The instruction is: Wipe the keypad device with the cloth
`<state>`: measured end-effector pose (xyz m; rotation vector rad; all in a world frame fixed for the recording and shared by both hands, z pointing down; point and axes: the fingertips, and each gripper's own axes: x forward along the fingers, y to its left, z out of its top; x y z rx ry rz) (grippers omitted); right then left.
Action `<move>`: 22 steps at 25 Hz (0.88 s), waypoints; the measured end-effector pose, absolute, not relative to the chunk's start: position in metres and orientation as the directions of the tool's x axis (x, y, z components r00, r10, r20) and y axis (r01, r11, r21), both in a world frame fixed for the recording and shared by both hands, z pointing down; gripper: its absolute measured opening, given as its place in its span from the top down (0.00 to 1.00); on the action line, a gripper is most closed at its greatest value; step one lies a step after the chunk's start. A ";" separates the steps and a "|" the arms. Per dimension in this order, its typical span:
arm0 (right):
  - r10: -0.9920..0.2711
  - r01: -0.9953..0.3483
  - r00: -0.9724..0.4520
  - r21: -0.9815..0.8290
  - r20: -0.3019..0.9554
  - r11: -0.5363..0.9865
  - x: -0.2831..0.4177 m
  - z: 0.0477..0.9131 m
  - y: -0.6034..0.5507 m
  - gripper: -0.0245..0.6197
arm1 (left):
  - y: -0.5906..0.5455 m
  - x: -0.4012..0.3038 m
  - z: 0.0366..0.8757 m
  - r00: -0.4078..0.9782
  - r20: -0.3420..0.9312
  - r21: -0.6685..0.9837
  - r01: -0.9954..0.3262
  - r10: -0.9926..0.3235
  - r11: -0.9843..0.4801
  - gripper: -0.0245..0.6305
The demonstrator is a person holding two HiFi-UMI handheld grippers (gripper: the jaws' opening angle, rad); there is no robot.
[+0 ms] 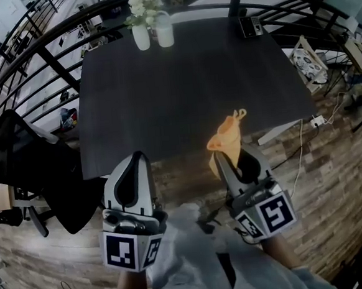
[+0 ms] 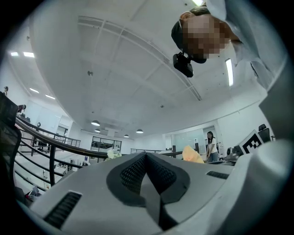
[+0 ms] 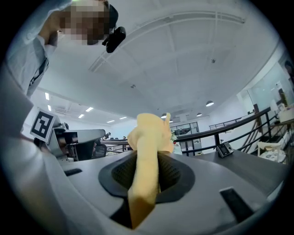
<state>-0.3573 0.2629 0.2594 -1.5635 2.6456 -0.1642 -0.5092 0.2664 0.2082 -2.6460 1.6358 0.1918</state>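
Right gripper view: my right claw pinches the cloth | left claw pressed together | keypad device well ahead on surface.

The cloth is a soft, matt yellow fabric, creased and bunched. The pads pressing on it are black, dimpled and rubbery-looking, set in the smooth, matt grey plastic shell of the right gripper; the left gripper shows the same plastic and the same rough pads. The table has a dark, smooth, matt top, the floor looks like grainy wood planks, the vases look smooth and white with a faint sheen, and the keypad device has a dark, plastic-looking casing.
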 end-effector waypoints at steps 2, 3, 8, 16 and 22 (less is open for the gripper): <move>-0.884 -0.877 -0.468 -0.123 -0.001 0.464 -0.350 0.261 0.261 0.81 | 0.262 -0.501 0.207 0.462 -0.127 0.040 -0.882 -0.878 -0.470 0.95; -0.888 -0.882 -0.459 -0.124 0.007 0.455 -0.346 0.262 0.261 0.81 | 0.260 -0.496 0.207 0.474 -0.132 0.038 -0.875 -0.871 -0.482 0.95; -0.928 -0.921 -0.372 -0.127 0.020 0.367 -0.318 0.263 0.260 0.81 | 0.243 -0.464 0.204 0.565 -0.137 0.034 -0.818 -0.814 -0.574 0.95; -0.983 -0.978 -0.182 -0.114 0.035 0.177 -0.253 0.261 0.271 0.81 | 0.224 -0.389 0.207 0.721 -0.135 0.059 -0.679 -0.680 -0.732 0.95; -0.998 -0.995 0.019 -0.101 0.060 -0.025 -0.190 0.263 0.296 0.81 | 0.222 -0.326 0.209 0.830 -0.147 0.079 -0.533 -0.539 -0.843 0.95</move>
